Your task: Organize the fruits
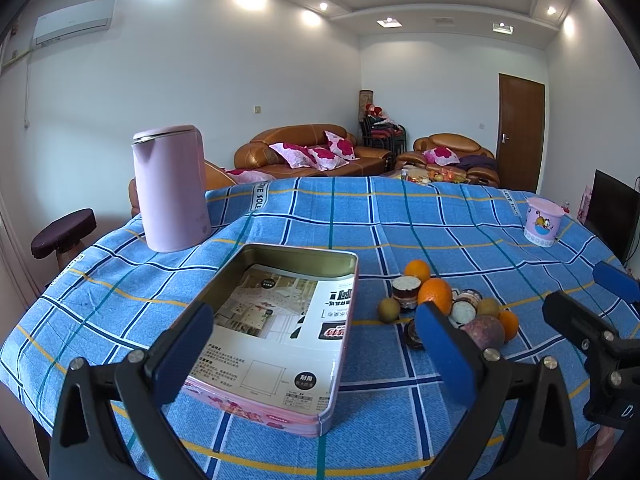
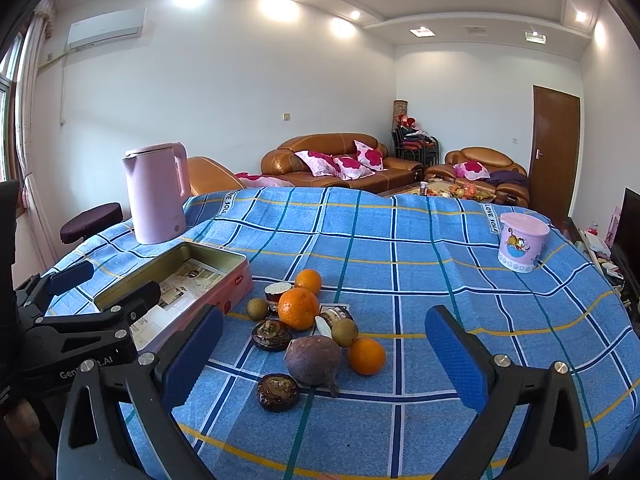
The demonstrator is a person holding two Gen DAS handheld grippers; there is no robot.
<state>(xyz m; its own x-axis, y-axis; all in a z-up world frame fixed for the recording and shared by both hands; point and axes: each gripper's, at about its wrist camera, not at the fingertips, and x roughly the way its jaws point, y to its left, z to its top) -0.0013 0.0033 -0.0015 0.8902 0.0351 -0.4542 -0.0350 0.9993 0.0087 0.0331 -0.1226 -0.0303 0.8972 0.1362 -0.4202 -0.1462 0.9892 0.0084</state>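
while left wrist faces tin (image 1: 280, 320), right wrist faces fruit pile (image 2: 312, 332), kettle handle (image 2: 182, 172)

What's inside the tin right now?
The tin holds only printed paper sheets lying flat; no fruit in it. What lies under the paper is covered.

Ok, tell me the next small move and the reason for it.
Probably lower the open right gripper around the purple round fruit: it lies nearest, between the fingers, and the open pink metal tin holds only a leaflet.
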